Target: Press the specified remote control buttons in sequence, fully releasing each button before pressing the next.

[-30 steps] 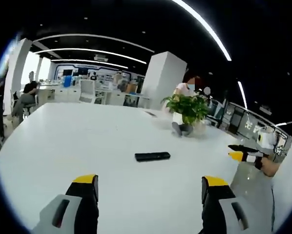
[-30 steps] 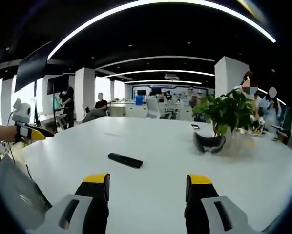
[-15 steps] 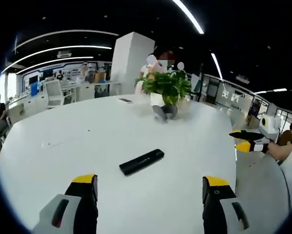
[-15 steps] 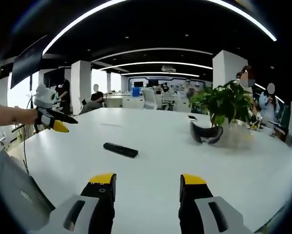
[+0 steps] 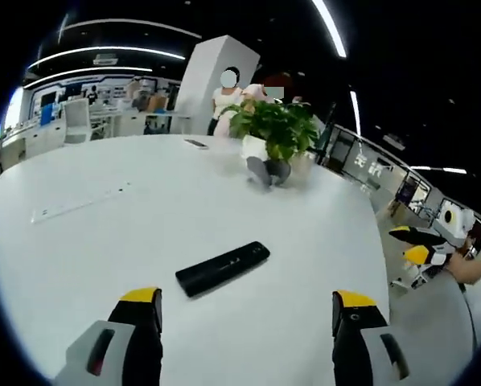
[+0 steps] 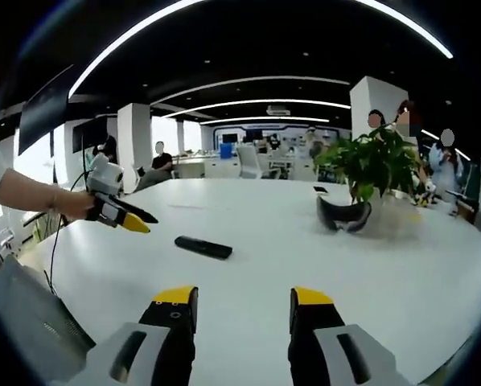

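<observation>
A black remote control [image 5: 222, 268] lies flat on the white table [image 5: 104, 241], just ahead of my left gripper [image 5: 247, 310], whose yellow-tipped jaws stand wide apart with nothing between them. In the right gripper view the remote [image 6: 203, 247] lies farther off, ahead and left of my right gripper [image 6: 243, 299], which is open and holds nothing. A hand holds the left gripper [image 6: 120, 213] above the table to the left of the remote. The right gripper [image 5: 417, 245] hangs past the table's right edge.
A potted green plant [image 5: 277, 133] with a dark headset [image 5: 265, 170] at its foot stands beyond the remote. A phone [image 5: 195, 144] lies farther back and a pale strip [image 5: 80, 203] at the left. People and desks fill the office behind.
The left gripper has come closer to the remote, which now looks larger in its view. In the right gripper view the left gripper moved in over the table. The right jaws narrowed slightly.
</observation>
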A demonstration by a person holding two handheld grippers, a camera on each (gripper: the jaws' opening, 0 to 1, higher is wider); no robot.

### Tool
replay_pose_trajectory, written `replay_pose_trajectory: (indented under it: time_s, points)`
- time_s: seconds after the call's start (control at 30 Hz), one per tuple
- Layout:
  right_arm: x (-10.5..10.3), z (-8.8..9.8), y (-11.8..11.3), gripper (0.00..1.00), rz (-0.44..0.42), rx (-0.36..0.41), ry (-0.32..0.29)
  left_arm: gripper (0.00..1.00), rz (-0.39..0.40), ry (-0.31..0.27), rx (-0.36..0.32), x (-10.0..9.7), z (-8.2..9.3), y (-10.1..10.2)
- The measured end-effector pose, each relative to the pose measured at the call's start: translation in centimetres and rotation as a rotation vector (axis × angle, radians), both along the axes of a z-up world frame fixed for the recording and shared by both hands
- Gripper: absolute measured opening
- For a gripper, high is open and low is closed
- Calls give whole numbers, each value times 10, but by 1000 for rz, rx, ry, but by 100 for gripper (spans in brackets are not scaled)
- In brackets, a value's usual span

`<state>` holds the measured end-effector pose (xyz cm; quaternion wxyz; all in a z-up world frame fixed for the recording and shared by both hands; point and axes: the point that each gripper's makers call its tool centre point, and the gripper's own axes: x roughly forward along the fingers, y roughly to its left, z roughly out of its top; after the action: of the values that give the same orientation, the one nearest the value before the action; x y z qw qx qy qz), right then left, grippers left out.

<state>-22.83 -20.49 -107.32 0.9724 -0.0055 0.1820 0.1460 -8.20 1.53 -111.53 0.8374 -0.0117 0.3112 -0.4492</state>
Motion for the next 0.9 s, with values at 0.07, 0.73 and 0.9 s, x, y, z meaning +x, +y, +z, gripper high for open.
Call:
replay_pose_trajectory:
  time_s: [0.07, 0.73, 0.9]
  points:
    - [0, -1, 2, 42, 7, 1, 5, 89, -3, 13, 10, 3, -3, 0]
    - [-3, -10, 4, 32, 29, -7, 46, 80, -190, 27, 186, 16, -24, -18]
    - [-4, -11, 6, 31, 38, -1, 51, 77, -234, 33, 207, 20, -26, -22]
